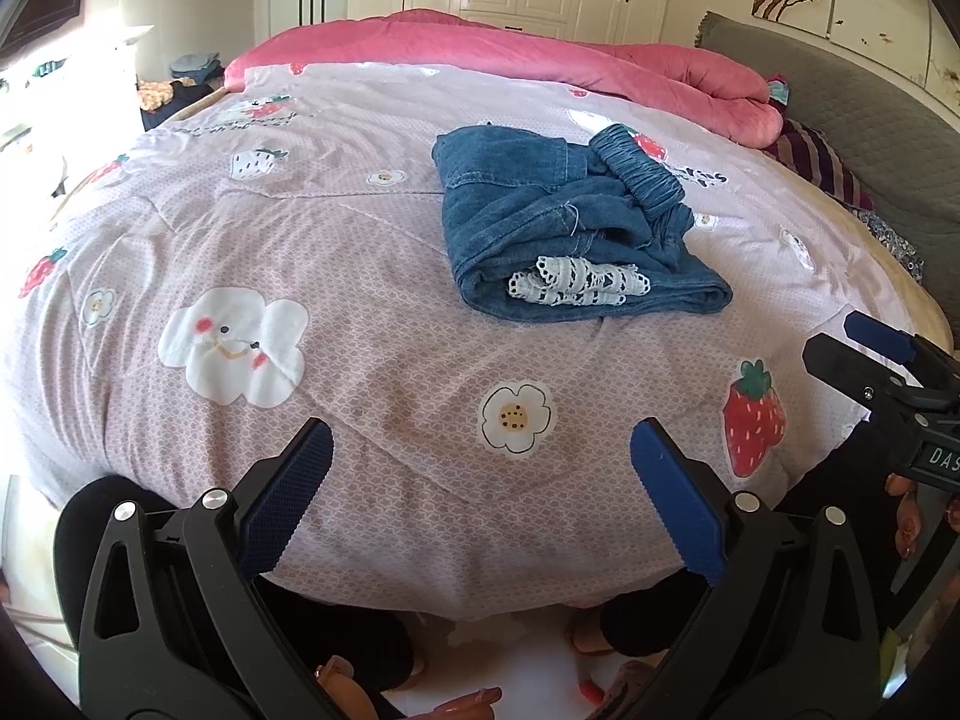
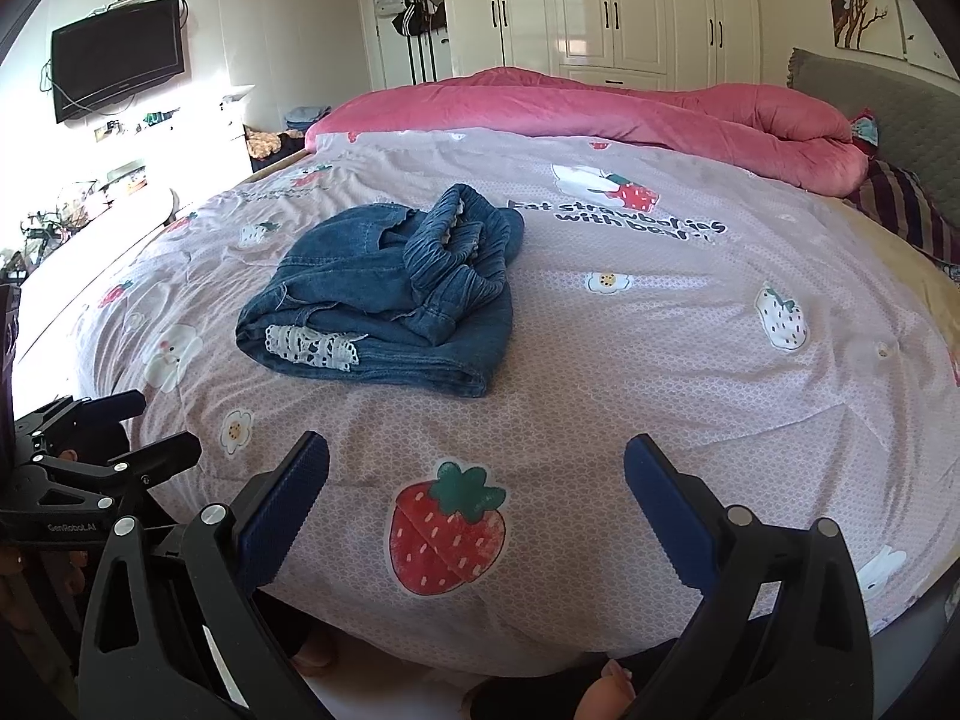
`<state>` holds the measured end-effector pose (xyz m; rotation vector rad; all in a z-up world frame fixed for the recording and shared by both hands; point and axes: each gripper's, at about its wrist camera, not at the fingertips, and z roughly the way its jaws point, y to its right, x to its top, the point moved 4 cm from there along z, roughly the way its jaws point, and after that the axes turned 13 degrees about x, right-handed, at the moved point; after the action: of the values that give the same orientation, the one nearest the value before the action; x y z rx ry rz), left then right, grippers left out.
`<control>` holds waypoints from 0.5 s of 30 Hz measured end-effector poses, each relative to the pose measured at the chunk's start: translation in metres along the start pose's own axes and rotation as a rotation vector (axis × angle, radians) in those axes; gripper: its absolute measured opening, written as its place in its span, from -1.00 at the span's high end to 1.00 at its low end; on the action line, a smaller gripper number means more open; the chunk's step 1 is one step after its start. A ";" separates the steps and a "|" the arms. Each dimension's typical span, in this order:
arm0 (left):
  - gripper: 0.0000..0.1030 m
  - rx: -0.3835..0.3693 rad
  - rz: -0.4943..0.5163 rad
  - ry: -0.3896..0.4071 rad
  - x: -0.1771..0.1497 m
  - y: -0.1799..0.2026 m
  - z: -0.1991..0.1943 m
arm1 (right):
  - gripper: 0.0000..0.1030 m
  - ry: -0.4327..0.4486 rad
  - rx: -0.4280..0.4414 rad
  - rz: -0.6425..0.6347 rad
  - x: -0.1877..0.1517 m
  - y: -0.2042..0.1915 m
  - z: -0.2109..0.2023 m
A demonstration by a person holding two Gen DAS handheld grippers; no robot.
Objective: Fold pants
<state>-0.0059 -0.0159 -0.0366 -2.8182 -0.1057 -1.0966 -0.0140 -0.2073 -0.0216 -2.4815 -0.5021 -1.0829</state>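
- I've got the bed [image 1: 372,228] filling both views, its pale pink quilt [image 2: 630,360] printed with strawberries, flowers and clouds.
- A pink blanket [image 2: 600,105] lies bunched along the far side, white wardrobes [image 2: 612,6] behind it.
- The pants [image 1: 540,222] sit in a folded blue denim bundle mid-quilt, white lace trim [image 1: 579,291] poking out at the near edge, gathered waistband [image 1: 639,171] on top.
- My left gripper [image 1: 480,498] hangs over the near quilt edge, jaws spread wide, nothing in them.
- My right gripper [image 2: 477,498] likewise: jaws apart, empty, well short of the pants.
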 end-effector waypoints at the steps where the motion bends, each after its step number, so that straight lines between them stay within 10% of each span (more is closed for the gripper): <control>1: -0.82 0.000 0.002 -0.001 0.000 0.000 0.000 | -0.91 -0.001 0.000 -0.001 0.000 0.000 0.000; 15: -0.82 0.008 0.006 -0.008 -0.002 0.001 0.002 | -0.91 -0.003 -0.005 -0.003 0.000 0.000 0.000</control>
<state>-0.0057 -0.0167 -0.0392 -2.8143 -0.1025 -1.0809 -0.0140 -0.2075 -0.0219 -2.4880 -0.5055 -1.0829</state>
